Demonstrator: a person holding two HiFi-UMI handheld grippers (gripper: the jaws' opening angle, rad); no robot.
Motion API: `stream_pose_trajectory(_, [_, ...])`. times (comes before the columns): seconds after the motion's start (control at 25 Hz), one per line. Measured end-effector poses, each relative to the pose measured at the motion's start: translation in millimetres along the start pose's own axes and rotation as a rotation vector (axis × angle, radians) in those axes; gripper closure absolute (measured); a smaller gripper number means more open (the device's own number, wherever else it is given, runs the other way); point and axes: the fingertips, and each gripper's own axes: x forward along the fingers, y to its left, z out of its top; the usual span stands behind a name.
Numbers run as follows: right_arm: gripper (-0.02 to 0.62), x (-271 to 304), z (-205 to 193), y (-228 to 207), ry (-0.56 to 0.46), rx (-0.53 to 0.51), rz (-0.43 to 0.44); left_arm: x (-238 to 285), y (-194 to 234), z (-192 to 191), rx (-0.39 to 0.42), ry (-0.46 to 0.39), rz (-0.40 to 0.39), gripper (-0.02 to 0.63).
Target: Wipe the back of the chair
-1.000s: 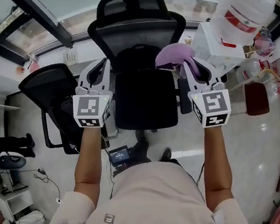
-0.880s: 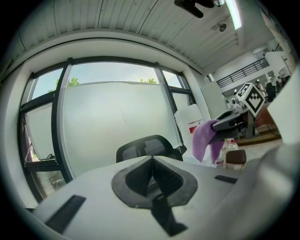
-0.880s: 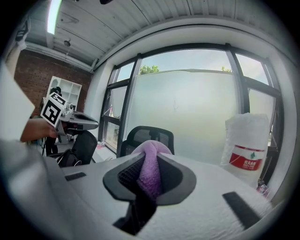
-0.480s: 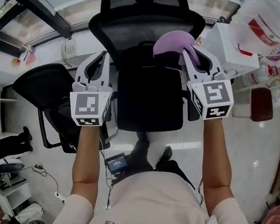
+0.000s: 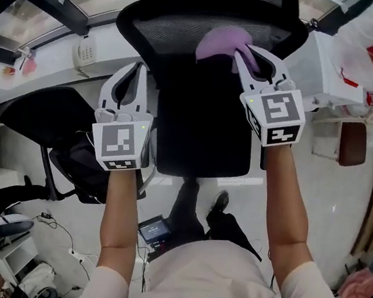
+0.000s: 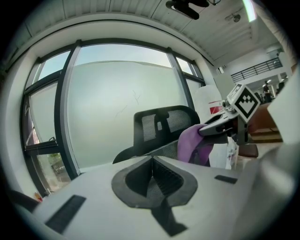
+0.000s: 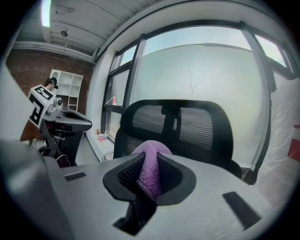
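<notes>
Chair [image 5: 202, 133]: black mesh office model facing the person, backrest [image 5: 182, 25] beyond the seat
Right gripper [image 5: 245, 56]: jaws clamped on a purple cloth [image 5: 218, 41], held at the upper backrest
Left gripper [image 5: 136, 77]: jaws pressed together on nothing, held beside the seat's left edge

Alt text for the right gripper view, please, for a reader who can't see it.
The right gripper, fingers shut on a purple cloth, points at the black mesh chair back before a large window. The left gripper shows at far left.
</notes>
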Motion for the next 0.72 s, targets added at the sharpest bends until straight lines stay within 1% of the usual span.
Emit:
stream_pose_trajectory(0.12, [0.546, 37.5, -4.2, 14.1, 0.005, -0.023, 0.014, 11.2, 12.9, -22.2, -0.018, 0.013, 0.009, 0.597])
stream_pose_trajectory(0.28, [0.546, 85.5, -11.3, 40.5, 0.011, -0.057, 0.048, 20.5, 28.1, -44.3, -0.006, 0.025, 0.016, 0.597])
stream_pose_trajectory(0.4, [0.546, 122.6, -12.6, 64.1, 0.013, -0.078, 0.084, 27.0, 40.3, -57.4, -0.012, 0.048, 0.012, 0.597])
stream_pose_trajectory(0.44, [0.546, 134.3, -12.3, 72.3, 0.012, -0.089, 0.095, 29.7, 45.4, -61.2, -0.014, 0.044, 0.016, 0.597])
stream_pose_trajectory(0.56, [0.546, 160.5, -11.2, 95.7, 0.006, -0.114, 0.127, 33.3, 56.9, -71.6, -0.029, 0.031, 0.031, 0.597])
stream_pose_trajectory(0.72, [0.546, 187.5, -6.3, 126.8, -0.002, -0.124, 0.161, 32.5, 69.7, -90.3, -0.051, 0.049, 0.036, 0.597])
